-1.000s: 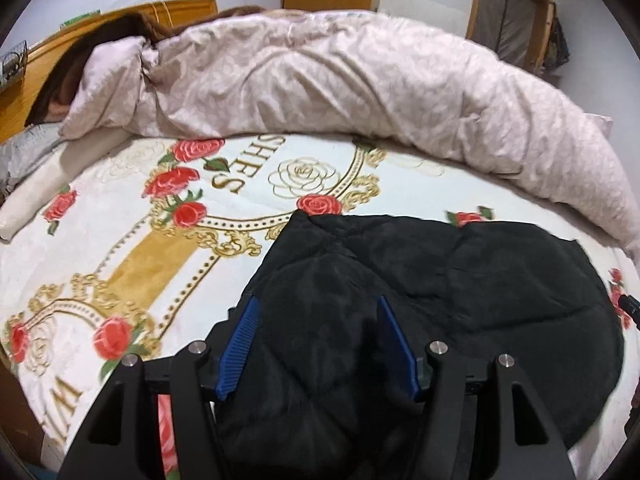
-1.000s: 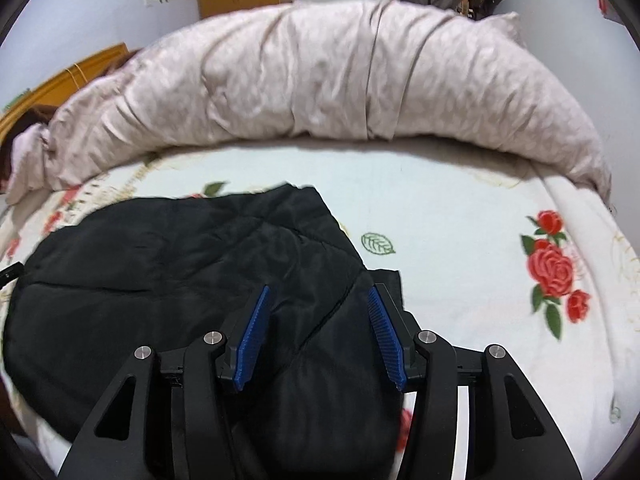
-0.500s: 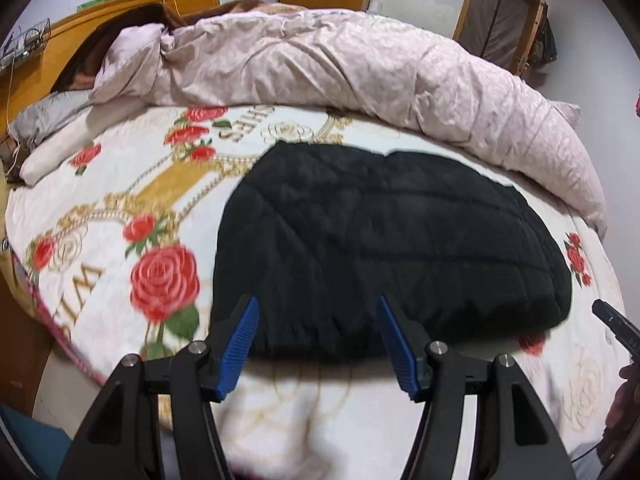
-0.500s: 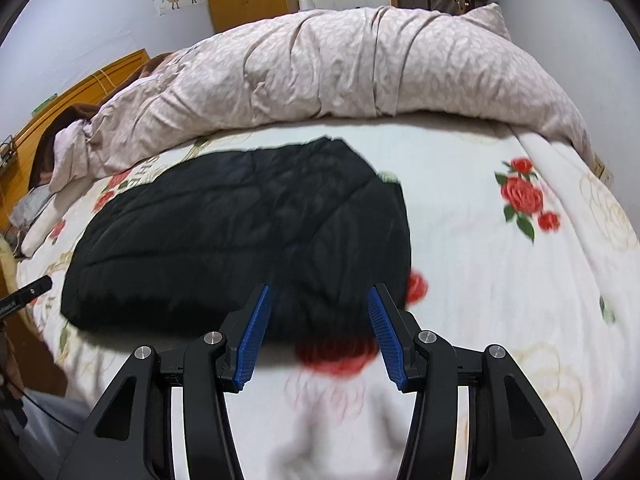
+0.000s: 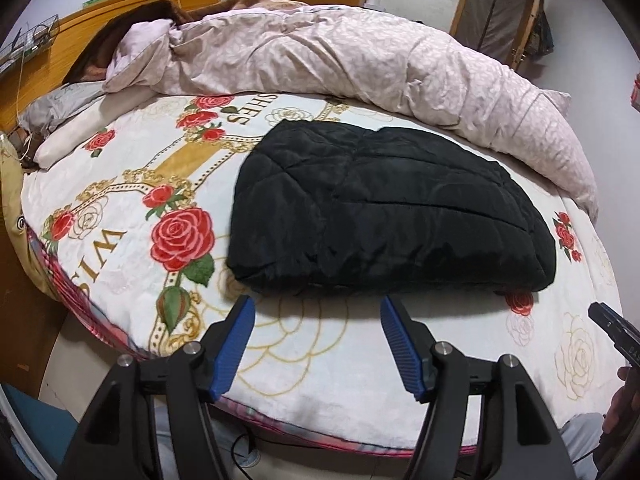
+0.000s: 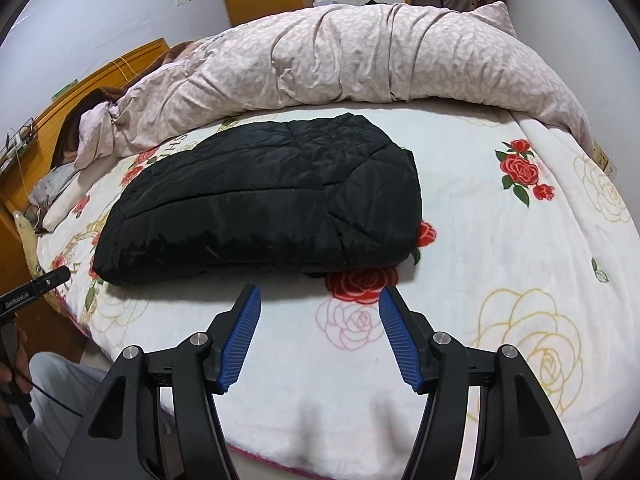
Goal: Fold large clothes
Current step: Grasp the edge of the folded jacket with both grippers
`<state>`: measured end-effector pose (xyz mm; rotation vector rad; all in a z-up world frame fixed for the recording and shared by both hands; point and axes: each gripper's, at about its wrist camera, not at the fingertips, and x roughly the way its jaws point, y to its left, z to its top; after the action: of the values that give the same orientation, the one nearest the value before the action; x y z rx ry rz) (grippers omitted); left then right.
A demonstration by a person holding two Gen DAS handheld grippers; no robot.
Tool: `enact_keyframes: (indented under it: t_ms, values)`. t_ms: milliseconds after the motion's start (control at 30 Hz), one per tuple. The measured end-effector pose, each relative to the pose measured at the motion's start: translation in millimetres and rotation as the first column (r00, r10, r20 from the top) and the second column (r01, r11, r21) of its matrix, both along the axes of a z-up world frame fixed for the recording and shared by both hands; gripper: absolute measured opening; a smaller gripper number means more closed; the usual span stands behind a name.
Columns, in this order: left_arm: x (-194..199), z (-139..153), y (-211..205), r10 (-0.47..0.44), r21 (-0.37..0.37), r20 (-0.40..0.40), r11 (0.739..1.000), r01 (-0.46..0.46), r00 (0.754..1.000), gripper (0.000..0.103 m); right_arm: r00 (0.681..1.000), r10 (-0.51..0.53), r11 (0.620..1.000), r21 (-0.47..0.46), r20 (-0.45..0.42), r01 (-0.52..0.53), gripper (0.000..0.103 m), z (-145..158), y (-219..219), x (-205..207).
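On the bed, atop a white blanket (image 5: 120,216) printed with red roses and gold bands, a black quilted jacket (image 5: 384,212) lies folded into a thick, roughly rectangular bundle, its nearest edge close to the near side of the bed. Behind it, a pale pink patterned duvet (image 5: 360,56) is bunched in a long roll across the far side of the bed, and a wooden headboard (image 5: 120,4) stands at the left. The left gripper (image 5: 316,312) hangs above bare blanket just short of the jacket's near edge, its blue-padded jaws apart with nothing between them; they have just been opening a little further. The right gripper (image 6: 318,300) is likewise held over the blanket in front of the jacket, near a red rose print, and its jaws have just been opening too, standing wide with only blanket showing in the gap. Neither gripper touches the jacket. At the edge of each wrist view, the other gripper's black tip is visible, with part of a hand (image 6: 10,364) beside it.
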<state>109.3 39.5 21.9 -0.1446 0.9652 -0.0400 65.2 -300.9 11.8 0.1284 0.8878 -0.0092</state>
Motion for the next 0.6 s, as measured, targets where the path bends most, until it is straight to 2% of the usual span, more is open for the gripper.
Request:
enact_keyframes:
  t_ms: [67, 133, 400, 600]
  values:
    - [6, -2, 6, 0.014, 0.007, 0.009, 1.000, -0.014, 1.000, 0.068, 1.000, -0.008, 1.000, 0.007, -0.008, 0.008, 0.063, -3, -5, 8]
    - [18, -6, 14, 0.026, 0.015, 0.009, 1.000, -0.026, 1.000, 0.069, 1.000, -0.020, 1.000, 0.017, -0.019, 0.021, 0.069, -7, -13, 22]
    - [90, -35, 53, 0.086, 0.010, -0.007, 0.996, -0.086, 0.996, 0.069, 0.998, -0.060, 0.998, 0.014, -0.037, 0.061, 0.069, -22, -46, 88]
    - [141, -69, 77, 0.119, 0.004, -0.042, 0.993, -0.119, 0.992, 0.069, 0.994, -0.088, 0.996, -0.002, -0.070, 0.088, 0.069, -46, -69, 143]
